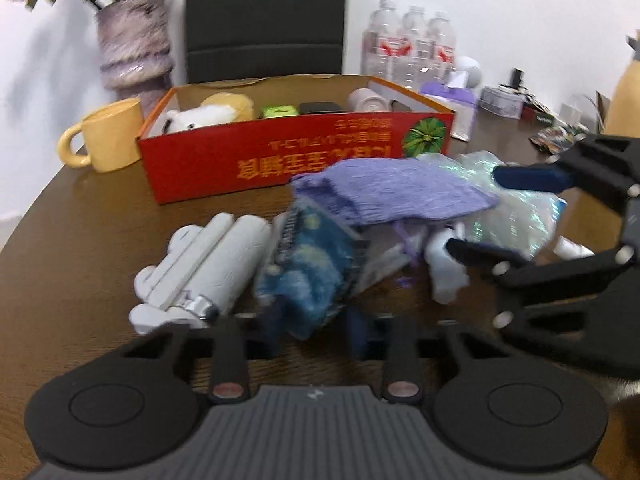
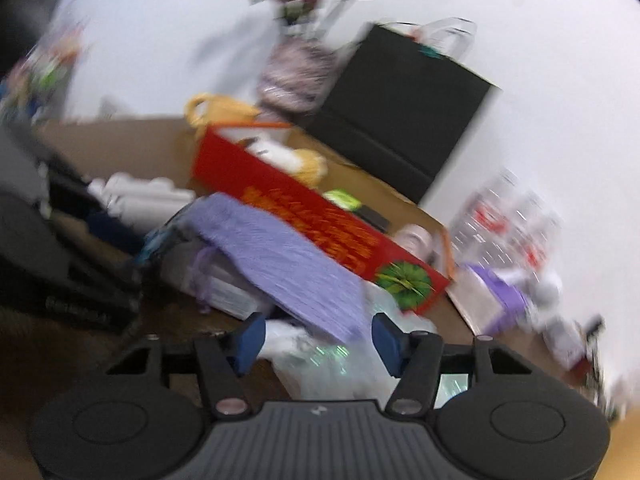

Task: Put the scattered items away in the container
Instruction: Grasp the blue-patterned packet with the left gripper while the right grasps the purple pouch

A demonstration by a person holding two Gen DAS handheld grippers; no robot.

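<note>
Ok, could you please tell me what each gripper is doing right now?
Left gripper: closed on the blue starry pouch.
Right gripper: open, purple cloth between, not gripped.

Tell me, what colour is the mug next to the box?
Yellow. The mug shows best in the left wrist view, standing beside the red box.

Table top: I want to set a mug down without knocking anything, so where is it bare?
Bare table shows in front of the yellow mug and red box, left of the white tripod. Crowded: the heap before the box, with blue pouch, purple cloth and clear bag, and the clutter beside the bottles.
</note>
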